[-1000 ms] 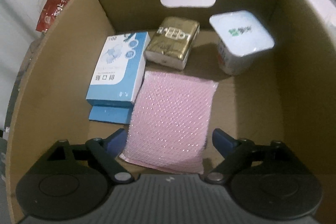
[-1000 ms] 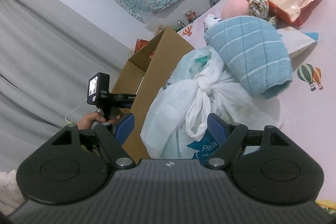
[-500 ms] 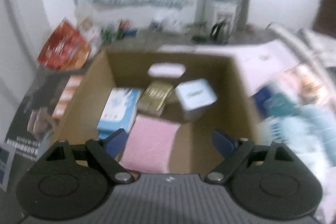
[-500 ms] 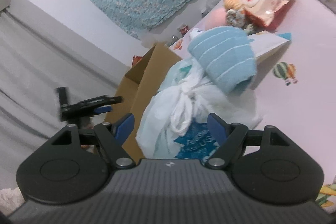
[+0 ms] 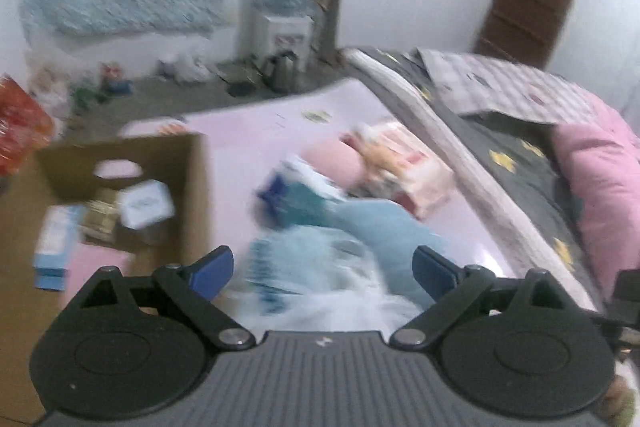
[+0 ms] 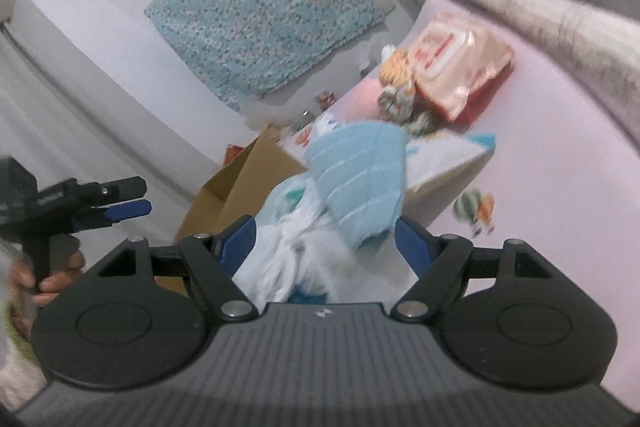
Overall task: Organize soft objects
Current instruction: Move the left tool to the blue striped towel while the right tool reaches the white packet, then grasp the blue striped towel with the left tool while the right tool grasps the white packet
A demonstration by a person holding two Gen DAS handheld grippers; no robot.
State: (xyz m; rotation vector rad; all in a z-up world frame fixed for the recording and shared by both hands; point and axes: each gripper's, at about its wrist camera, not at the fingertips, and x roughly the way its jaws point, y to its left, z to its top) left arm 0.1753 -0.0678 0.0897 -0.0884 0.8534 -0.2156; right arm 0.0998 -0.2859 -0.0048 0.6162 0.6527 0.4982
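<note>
I take the brown cardboard box (image 5: pixel 192 187) as landmark; right of it, against its wall, lies the knotted white plastic bag (image 6: pixel 288 259) under a rolled light-blue towel (image 6: pixel 360 179); my left gripper (image 5: pixel 322 265) is opening, empty; my right gripper (image 6: pixel 326 241) stands wide around the knot, not pressing; I judge it best to close low on the knot.

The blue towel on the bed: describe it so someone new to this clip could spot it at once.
Start at the pink bed sheet and find the cardboard box at its edge. Beside the box a knotted white plastic bag slumps, and the blue towel lies rolled on top of it. It alone is light blue terry with thin white stripes.
</note>
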